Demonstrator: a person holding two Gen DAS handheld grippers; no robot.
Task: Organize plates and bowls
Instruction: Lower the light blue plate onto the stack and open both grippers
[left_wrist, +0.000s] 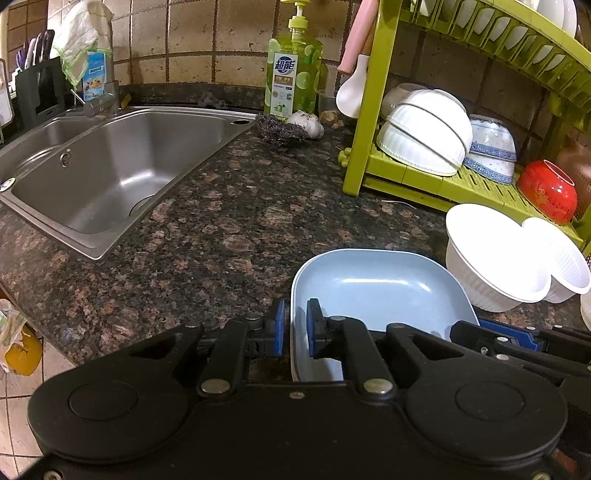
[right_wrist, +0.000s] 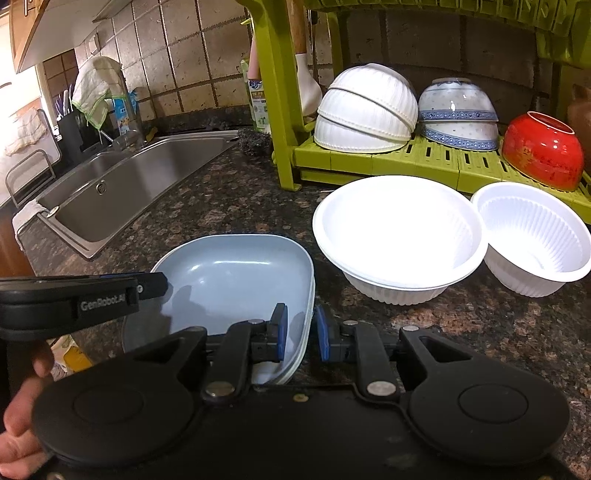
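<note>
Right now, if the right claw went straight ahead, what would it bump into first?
Probably the big white bowl. The right claw straddles the blue plate's rim, and that bowl sits just beyond, though depth is hard to judge.

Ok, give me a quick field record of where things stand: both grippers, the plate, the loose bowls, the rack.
left gripper: pads straddle the left rim of the blue-grey square plate; whether clamped cannot be told
right gripper: pads straddle the plate's right rim, a slight gap visible
plate: on the dark speckled granite counter, apparently stacked on another
loose bowls: large white ribbed plastic bowl and smaller white ribbed plastic bowl, upright, right of plate
green plastic dish rack: lower shelf holds upturned white, blue-patterned and red bowls
</note>
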